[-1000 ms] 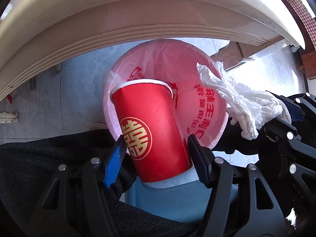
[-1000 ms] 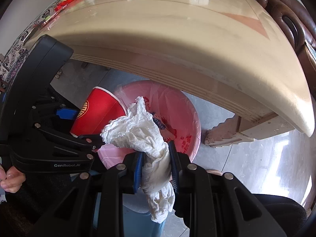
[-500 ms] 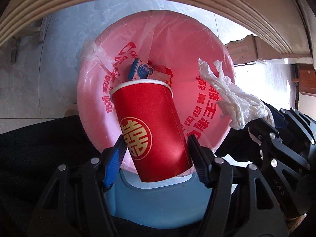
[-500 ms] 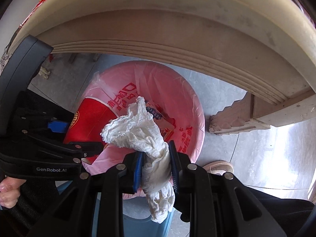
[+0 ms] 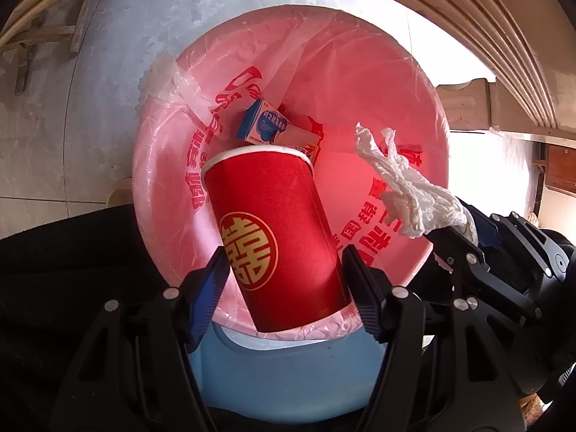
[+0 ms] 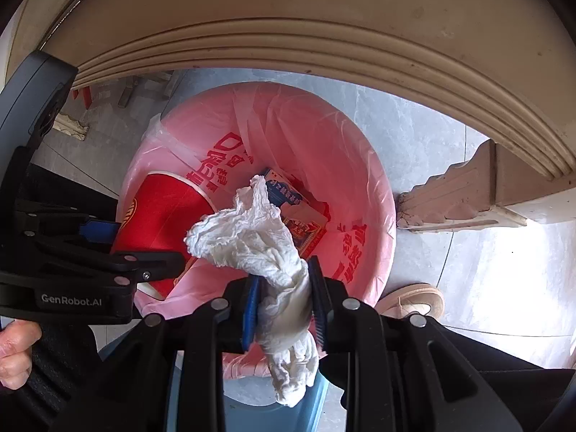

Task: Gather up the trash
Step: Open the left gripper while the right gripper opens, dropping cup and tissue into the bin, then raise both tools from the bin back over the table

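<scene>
- The bin is pale blue, lined with a pink bag printed with red characters; the bag's mouth is folded out over the rim and lies wide open.
- At the bottom of the bag lie a small blue-and-white carton and a flat tan box touching it on its right.
- The left gripper holds a red paper cup by its sides, jaws set about halfway, over the near half of the bin mouth.
- The cup's long axis runs near to far, tilted a little left at the top; its white-rimmed mouth points away, toward the cartons, and its base is nearest the camera. A gold emblem faces up.
- The right gripper has a crumpled white tissue between narrow jaws that are opening; the right pad touches the wad, and whether the left pad does I cannot tell.
- The tissue runs lengthwise through the jaws, its larger bunch on the far side over the bag and a tail hanging on the near side.
- In the left wrist view the tissue hangs over the right part of the bin mouth, apart from the cup.
- A cream table edge with stepped moulding arches over the far side; its carved leg stands just right of the bin.
- Open grey tile floor lies left of the bin.
</scene>
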A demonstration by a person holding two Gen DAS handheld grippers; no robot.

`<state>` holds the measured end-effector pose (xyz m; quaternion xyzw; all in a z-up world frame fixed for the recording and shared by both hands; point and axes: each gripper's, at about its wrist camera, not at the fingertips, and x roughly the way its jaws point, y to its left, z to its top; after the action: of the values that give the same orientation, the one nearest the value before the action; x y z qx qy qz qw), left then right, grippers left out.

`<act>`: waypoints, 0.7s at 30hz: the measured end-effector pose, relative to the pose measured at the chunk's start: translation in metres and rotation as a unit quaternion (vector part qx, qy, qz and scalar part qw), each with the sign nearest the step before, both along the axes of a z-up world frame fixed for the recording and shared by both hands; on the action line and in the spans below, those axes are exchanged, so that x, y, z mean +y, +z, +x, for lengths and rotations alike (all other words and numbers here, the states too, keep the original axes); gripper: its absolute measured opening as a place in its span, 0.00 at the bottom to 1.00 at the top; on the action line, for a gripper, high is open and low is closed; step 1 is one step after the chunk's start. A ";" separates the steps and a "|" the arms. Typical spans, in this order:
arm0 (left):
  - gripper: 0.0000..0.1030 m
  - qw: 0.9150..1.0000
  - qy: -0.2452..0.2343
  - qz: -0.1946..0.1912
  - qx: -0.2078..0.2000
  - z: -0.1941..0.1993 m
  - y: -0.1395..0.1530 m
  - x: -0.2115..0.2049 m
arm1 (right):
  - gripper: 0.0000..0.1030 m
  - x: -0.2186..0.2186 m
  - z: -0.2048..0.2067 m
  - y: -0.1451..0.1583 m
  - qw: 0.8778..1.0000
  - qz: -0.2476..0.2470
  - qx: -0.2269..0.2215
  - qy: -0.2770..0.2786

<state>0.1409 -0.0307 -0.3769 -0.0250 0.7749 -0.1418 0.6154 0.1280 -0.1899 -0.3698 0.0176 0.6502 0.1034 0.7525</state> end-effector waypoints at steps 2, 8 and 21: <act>0.62 1.000 0.003 0.016 -0.002 0.002 -0.001 0.001 | 0.50 0.000 0.001 0.000 1.000 -0.001 -0.001 0.000; 0.68 1.000 0.011 0.023 -0.012 0.005 0.002 0.004 | 0.58 -0.001 0.001 0.003 1.000 0.002 -0.006 -0.005; 0.70 0.998 -0.003 0.045 -0.044 0.003 0.017 0.001 | 0.58 -0.002 0.000 0.007 1.000 -0.002 -0.007 -0.008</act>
<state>0.1435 -0.0298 -0.3595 0.0112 0.7525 -0.1093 0.6494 0.1276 -0.1914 -0.3632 0.0203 0.6452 0.0966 0.7576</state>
